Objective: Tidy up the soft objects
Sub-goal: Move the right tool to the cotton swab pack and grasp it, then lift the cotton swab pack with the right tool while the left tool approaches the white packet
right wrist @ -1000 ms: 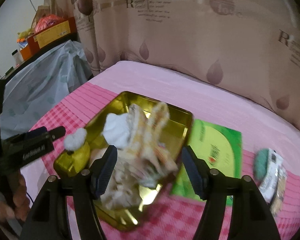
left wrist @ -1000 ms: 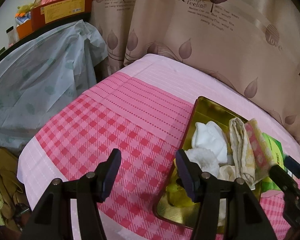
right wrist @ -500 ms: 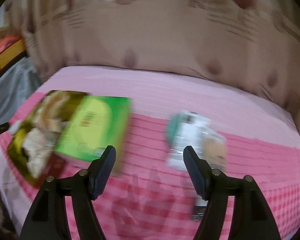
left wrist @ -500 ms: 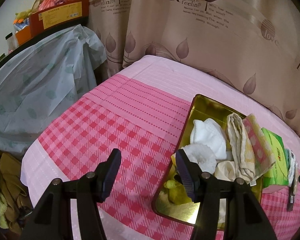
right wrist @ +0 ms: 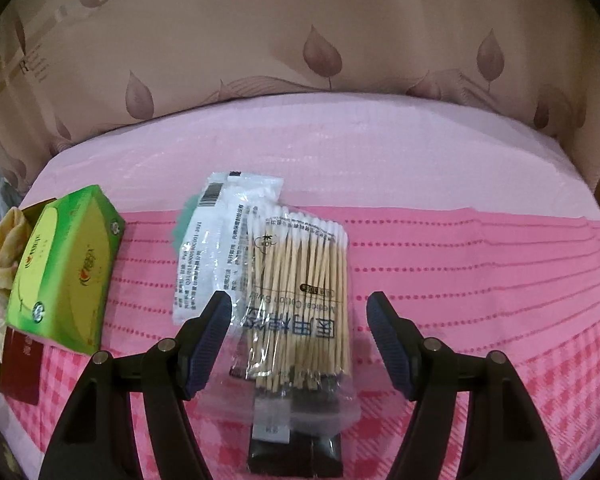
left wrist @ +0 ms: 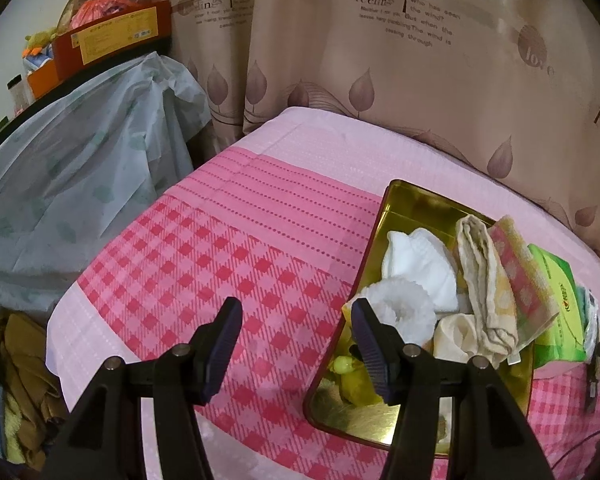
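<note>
Clear cotton swab bag (right wrist: 300, 292) below wide-open right gripper (right wrist: 299, 330), left gripper (left wrist: 296, 338) jaws apart, empty

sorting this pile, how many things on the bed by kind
tin: 1, gold tin
cloth pieces in the tin: about 5, e.g. white cloth
boxes: 1, green box
plastic packs: 2, cotton swab pack, white pack
total: about 9

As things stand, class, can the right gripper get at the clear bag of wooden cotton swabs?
Probably yes. The right gripper is open above the clear bag of wooden cotton swabs, nothing lying over it. The bag rests on a white packet and dark packets.
</note>
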`<state>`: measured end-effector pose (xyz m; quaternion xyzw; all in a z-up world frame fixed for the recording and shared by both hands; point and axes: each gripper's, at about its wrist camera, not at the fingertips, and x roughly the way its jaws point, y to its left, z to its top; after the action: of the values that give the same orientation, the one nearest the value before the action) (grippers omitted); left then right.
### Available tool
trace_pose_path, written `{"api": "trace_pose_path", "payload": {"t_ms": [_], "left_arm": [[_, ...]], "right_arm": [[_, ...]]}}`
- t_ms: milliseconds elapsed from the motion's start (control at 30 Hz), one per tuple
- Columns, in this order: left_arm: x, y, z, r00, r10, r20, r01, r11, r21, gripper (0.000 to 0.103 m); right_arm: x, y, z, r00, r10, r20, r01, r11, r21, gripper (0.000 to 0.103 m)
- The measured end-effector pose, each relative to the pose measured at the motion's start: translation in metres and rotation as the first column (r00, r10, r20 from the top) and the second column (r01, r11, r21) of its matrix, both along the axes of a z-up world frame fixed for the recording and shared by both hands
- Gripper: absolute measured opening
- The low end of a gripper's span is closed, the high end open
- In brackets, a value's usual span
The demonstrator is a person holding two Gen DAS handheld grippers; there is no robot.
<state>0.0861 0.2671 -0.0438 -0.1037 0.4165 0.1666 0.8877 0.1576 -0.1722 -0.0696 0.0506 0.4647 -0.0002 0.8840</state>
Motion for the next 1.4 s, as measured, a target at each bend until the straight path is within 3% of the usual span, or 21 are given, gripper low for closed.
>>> {"api": "trace_pose_path", "payload": {"t_ms": [200,433,600,833,1033,1167,1400], "left_arm": [[0.003,-0.002,-0.004,1.000,-0.012,-0.011,0.012,1.000,0.027,0.058],[0.005,-0.003,-0.008,1.000,-0.013,-0.028,0.014,0.999,0.038,0.058],[0.005,-0.003,-0.011,0.999,-0.016,-0.034,0.018,0.999,0.051,0.058],[0.003,-0.003,-0.008,1.000,-0.016,-0.009,0.017,0.998,0.067,0.058],[-0.003,-0.009,0.001,0.999,-0.032,0.017,0.031,0.997,0.067,0.058],[-0.009,-0.029,0.019,0.995,-0.082,0.053,0.078,0.993,0.084,0.058],[-0.014,-0.095,0.045,0.968,-0.238,0.074,0.235,0.971,0.046,0.059]], "right_arm": [[0.013,-0.006,-0.009,1.000,0.011,0.011,-0.011,0.999,0.034,0.064],[0.018,-0.014,-0.013,0.999,0.040,0.030,-0.042,0.997,0.070,0.044],[0.009,-0.013,-0.010,0.997,0.057,0.059,-0.060,0.997,0.044,0.031],[-0.004,-0.033,-0.008,0.997,0.014,0.078,-0.014,1.000,0.010,0.030],[-0.020,-0.059,-0.018,0.996,-0.041,0.075,0.049,0.992,-0.117,0.029],[-0.030,-0.078,-0.030,0.996,-0.057,0.067,0.069,0.977,-0.202,0.029],[-0.037,-0.089,-0.032,0.995,-0.063,0.072,0.075,0.981,-0.178,0.029]]}}
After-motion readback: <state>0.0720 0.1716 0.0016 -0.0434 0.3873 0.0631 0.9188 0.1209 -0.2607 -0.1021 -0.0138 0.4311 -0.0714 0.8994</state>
